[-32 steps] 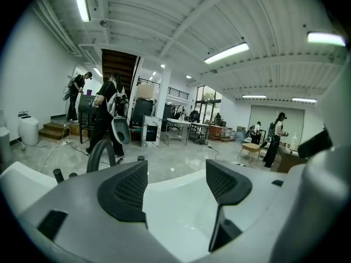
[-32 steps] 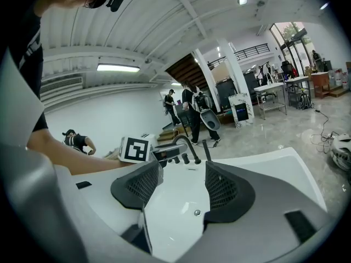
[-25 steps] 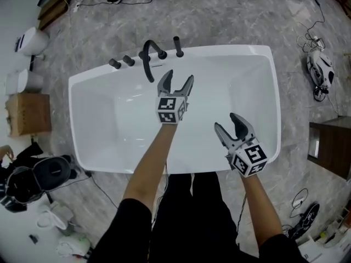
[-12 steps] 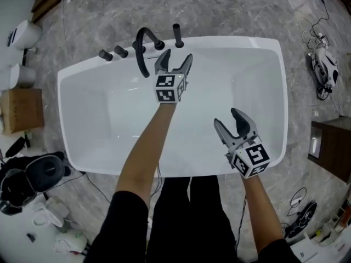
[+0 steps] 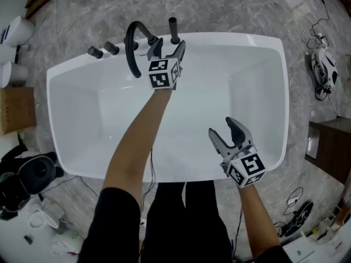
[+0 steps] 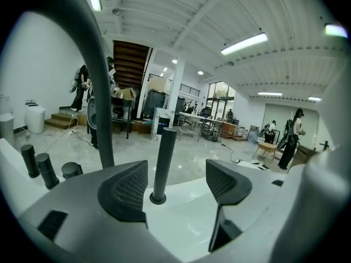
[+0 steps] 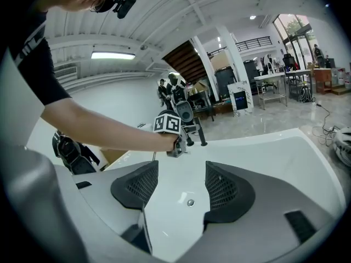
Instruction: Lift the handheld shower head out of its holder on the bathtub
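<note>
Left gripper view: my left gripper (image 6: pixel 176 177) holds its jaws wide to straddle the slim black upright shower head (image 6: pixel 163 158) at twelve o'clock; my right gripper (image 7: pixel 176 186) idles, wide too.

A large open workshop hall: a white freestanding bathtub (image 5: pixel 77 114) on grey marble floor (image 5: pixel 230 4), loose black cables (image 5: pixel 315 36) at two o'clock, white ceramic fixtures (image 5: pixel 15 30) at ten o'clock, ceiling strip lights (image 6: pixel 244 44).

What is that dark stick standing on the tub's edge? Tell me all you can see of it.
It is the shower head: a slim, dark, matte rod, standing upright in a round holder on the white tub rim, right of the curved spout. The left gripper has open jaws near it, not touching.
</note>
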A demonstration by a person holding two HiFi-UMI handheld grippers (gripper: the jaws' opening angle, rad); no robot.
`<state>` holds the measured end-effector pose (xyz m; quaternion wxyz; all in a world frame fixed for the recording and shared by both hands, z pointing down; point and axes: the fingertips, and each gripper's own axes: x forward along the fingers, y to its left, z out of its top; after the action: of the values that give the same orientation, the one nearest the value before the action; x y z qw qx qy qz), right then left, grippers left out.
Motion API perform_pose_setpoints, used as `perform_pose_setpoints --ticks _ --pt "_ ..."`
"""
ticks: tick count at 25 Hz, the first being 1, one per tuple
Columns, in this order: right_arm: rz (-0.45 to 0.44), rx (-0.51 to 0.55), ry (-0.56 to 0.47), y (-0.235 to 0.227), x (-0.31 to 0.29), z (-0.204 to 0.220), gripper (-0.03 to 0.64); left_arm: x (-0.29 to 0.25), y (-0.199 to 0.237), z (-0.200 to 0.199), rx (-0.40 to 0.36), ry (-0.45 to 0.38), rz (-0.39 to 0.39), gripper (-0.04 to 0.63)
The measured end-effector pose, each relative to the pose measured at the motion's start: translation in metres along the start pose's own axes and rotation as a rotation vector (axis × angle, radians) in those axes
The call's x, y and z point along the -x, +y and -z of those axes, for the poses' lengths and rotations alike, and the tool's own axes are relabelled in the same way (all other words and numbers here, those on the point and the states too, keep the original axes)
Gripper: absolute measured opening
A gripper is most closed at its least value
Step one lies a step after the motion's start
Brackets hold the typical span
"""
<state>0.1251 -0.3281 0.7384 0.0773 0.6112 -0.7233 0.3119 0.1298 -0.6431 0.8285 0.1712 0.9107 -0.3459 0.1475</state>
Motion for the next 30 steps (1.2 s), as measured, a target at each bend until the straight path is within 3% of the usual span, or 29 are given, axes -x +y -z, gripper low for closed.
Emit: perform_pose_setpoints --ticks 3,6,14,19,26,27,30 --pt "0.013 -0.013 0.012 -0.006 0.000 0.011 0.235 -0.012 -0.004 0.002 -0.063 0.029 0.018 0.307" --pt "0.031 -0.022 0.014 -0.012 0.004 0.015 0.235 -0.026 -0.003 -0.003 -0.077 0.035 0.015 0.308" --pt "0.034 -0.042 -0.041 -0.019 0.013 0.026 0.235 -0.050 0.009 -0.002 -0.193 0.097 0.006 0.308" --pt "0.025 -0.047 -0.026 -0.014 0.016 0.039 0.235 -0.064 0.005 0.006 -0.192 0.109 0.036 0.308" --pt "0.009 -0.029 -0.014 -0.010 0.018 0.044 0.235 -0.081 0.018 0.001 -0.199 0.136 -0.005 0.305" --pt "0.018 -0.037 -0.019 -0.012 0.019 0.044 0.235 -0.082 0.017 0.000 -0.205 0.146 -0.004 0.299" --pt "0.038 -0.050 -0.032 -0.019 0.021 0.041 0.235 -0.084 0.019 0.001 -0.238 0.184 -0.034 0.194"
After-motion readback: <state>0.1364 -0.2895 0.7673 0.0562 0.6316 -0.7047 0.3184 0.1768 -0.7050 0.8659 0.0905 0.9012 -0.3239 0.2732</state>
